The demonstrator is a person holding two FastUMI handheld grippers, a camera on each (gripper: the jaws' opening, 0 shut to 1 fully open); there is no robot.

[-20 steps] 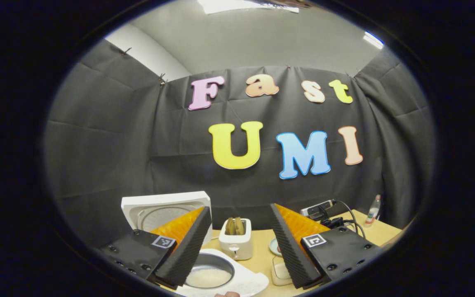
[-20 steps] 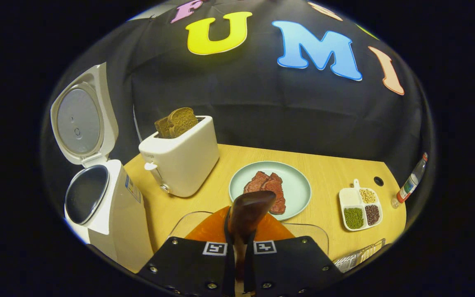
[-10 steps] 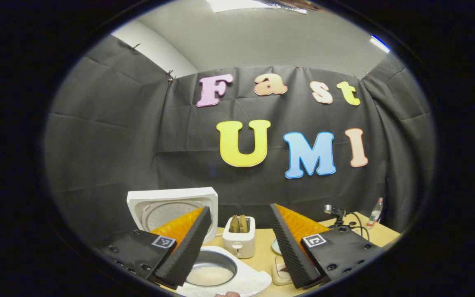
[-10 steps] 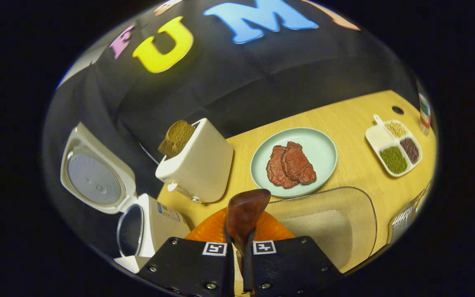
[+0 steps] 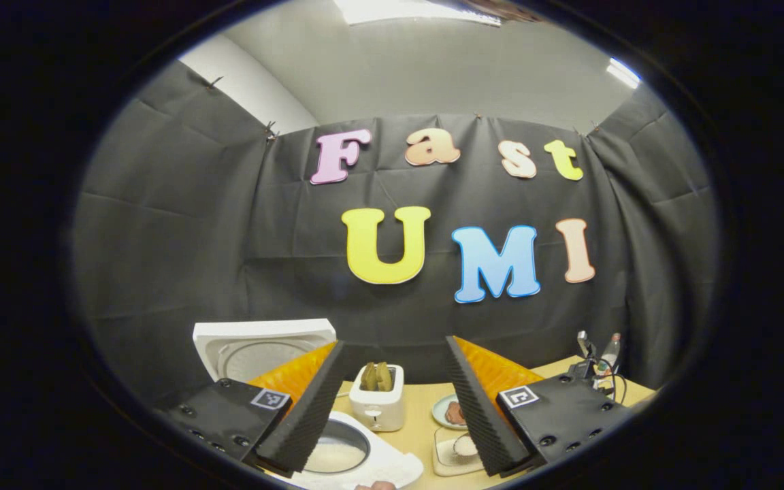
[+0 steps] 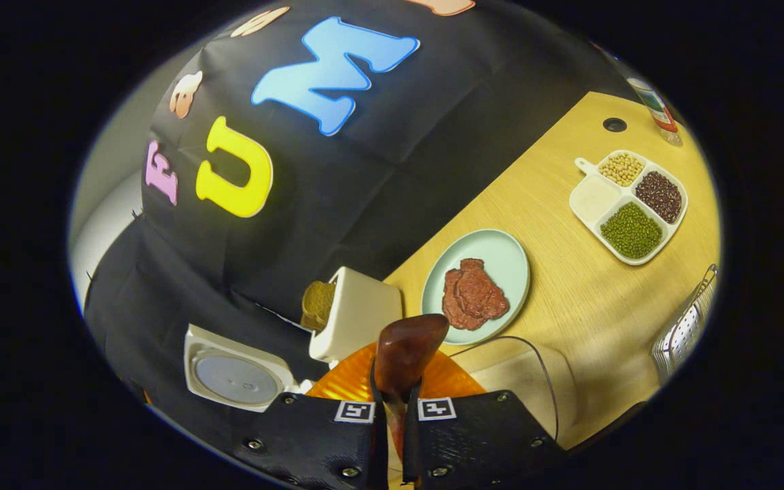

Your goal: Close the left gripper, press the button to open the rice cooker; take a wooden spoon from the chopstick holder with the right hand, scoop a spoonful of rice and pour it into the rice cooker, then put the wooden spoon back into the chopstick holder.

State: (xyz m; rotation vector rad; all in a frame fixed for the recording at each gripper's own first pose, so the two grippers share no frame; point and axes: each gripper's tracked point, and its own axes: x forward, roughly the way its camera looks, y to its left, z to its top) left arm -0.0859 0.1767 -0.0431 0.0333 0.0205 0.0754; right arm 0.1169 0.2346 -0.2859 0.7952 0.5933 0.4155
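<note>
Left hand-held gripper (image 5: 392, 401): gaping wide, hovering above the open rice cooker (image 5: 337, 452).
Right hand-held gripper (image 6: 393, 415): clamping the wooden spoon (image 6: 405, 350), tilting over the bench (image 6: 569, 299).

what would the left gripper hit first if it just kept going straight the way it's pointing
Probably the toaster. It sits framed between the open fingers of the left gripper, past the open rice cooker low on the left. The aim looks nearly level, so it might pass over to the booth wall; depth is unclear.
</note>
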